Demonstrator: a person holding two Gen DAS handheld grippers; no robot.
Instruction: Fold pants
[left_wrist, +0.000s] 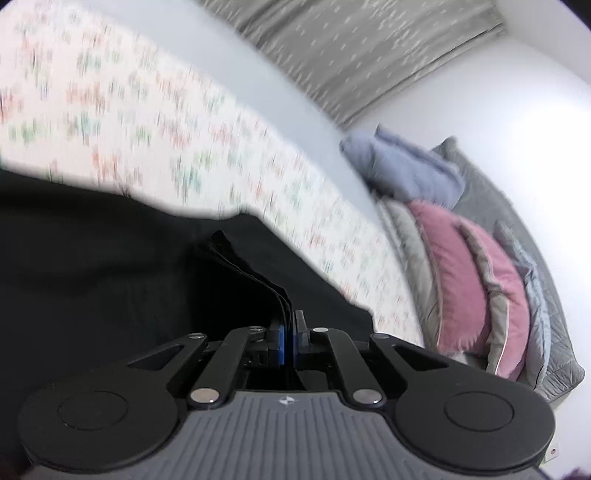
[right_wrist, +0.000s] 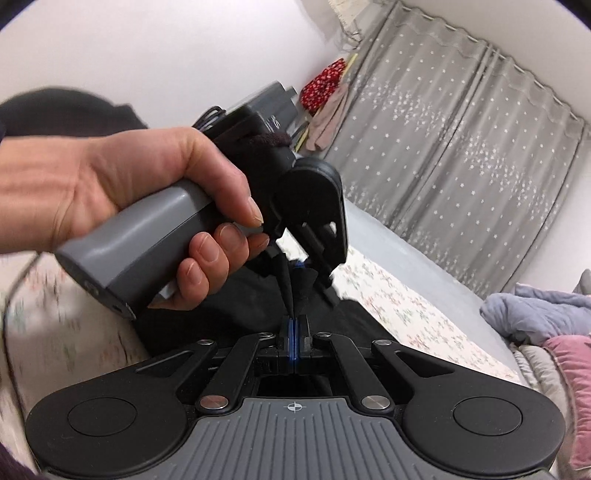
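Both grippers pinch layered edges of the black pants: the left gripper has its jaws closed on several stacked hems, and the right gripper is clamped on a thin fold. I judge the smooth, limp cloth could slip out if one tool pulls faster. Behind lie the flowered bedsheet and plump pink pillows.

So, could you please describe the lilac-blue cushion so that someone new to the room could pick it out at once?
Start at the bed with the floral sheet and follow it to the heap of bedding against the white wall. There, the lilac-blue cushion lies on top of the pile, above the pink pillows. It is the only bluish piece; its neighbours are pink or grey.
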